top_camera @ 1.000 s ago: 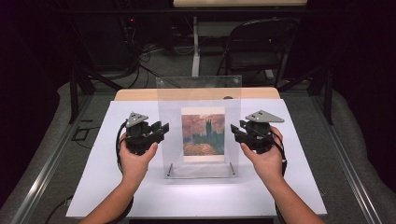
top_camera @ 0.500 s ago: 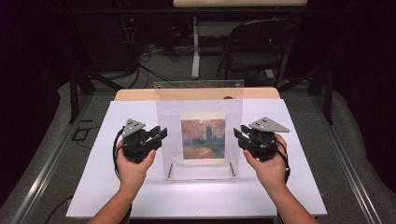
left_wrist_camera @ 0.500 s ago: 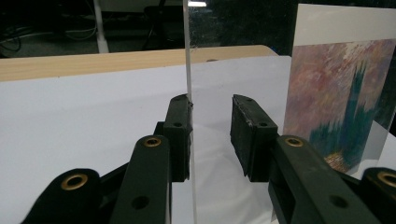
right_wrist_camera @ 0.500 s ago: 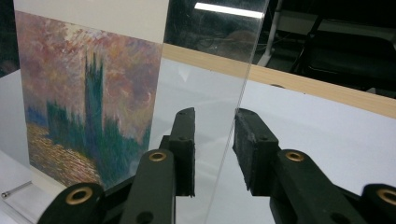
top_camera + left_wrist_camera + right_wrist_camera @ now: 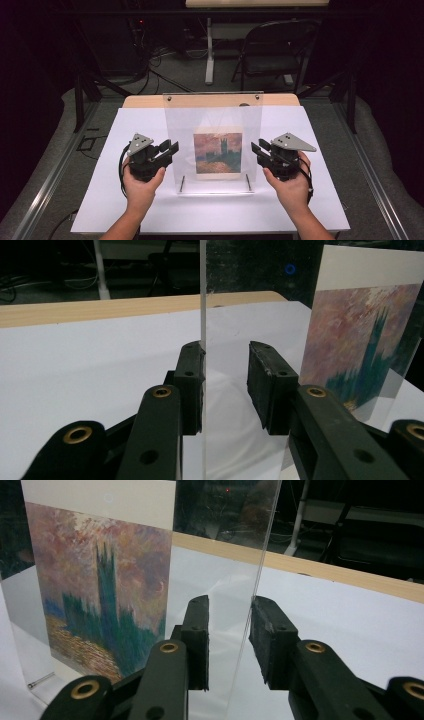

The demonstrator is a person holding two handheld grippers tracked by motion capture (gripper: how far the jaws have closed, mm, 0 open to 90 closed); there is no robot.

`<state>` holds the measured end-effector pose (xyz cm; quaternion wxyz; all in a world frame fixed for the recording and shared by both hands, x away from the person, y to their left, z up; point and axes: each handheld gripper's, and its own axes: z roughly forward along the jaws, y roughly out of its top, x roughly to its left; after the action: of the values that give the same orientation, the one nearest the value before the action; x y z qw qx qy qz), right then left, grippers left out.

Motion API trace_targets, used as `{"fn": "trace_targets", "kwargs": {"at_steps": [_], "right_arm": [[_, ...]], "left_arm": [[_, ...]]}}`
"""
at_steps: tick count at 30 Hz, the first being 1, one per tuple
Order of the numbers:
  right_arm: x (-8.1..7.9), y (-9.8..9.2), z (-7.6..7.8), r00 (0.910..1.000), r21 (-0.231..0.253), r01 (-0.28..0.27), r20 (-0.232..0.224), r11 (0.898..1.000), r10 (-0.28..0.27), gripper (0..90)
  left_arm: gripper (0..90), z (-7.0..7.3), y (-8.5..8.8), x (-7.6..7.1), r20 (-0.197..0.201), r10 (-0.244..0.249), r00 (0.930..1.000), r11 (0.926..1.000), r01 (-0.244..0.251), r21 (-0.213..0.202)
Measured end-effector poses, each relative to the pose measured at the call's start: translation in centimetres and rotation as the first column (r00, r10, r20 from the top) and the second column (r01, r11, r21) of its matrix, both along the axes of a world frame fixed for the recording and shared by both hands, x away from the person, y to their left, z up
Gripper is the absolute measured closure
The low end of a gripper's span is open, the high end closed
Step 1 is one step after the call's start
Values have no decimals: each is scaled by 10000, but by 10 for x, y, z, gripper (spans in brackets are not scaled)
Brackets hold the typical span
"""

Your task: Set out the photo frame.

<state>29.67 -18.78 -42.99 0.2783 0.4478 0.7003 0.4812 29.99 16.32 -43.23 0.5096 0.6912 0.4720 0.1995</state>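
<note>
A clear acrylic panel (image 5: 215, 112) stands upright on its base on the white tabletop (image 5: 310, 195) and holds a picture (image 5: 218, 152) of towers under a reddish sky. My left gripper (image 5: 170, 148) is at the panel's left edge. In the left gripper view, that edge (image 5: 202, 290) runs between the jaws of my left gripper (image 5: 226, 352), against the left pad, with a gap to the other. My right gripper (image 5: 256, 150) is at the right edge. Its jaws have just been closing; the edge (image 5: 265, 540) lies between the jaws of my right gripper (image 5: 229, 605), by the right pad.
A strip of bare wood (image 5: 145, 101) shows behind the white sheet. Beyond the table stand a dark folding chair (image 5: 272, 50) and cables on the floor. Grey padding lines the table's two sides.
Both hands have drawn nearer to me and a little lower. The panel's top and the picture have come the same way with them. The right jaws stand narrower.
</note>
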Motion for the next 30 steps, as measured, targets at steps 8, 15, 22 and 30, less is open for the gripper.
{"fn": "trace_targets", "kwargs": {"at_steps": [8,15,22,30], "right_arm": [[-8,-2,-1,9996,204,-284,-22,9994,285,662],[-15,-4,-2,9988,214,-489,61,9986,488,648],[-19,-5,-2,9976,181,-698,62,9974,697,620],[-24,-5,-7,9962,105,-865,144,9962,864,504]], "left_arm": [[654,-1,2,-8,53,-200,9998,9998,200,-15],[602,-3,2,-13,62,-525,9986,9985,526,-123],[545,-4,2,-18,205,-684,9974,9976,685,-62],[493,-7,4,-25,304,-595,9978,9982,594,44]]}}
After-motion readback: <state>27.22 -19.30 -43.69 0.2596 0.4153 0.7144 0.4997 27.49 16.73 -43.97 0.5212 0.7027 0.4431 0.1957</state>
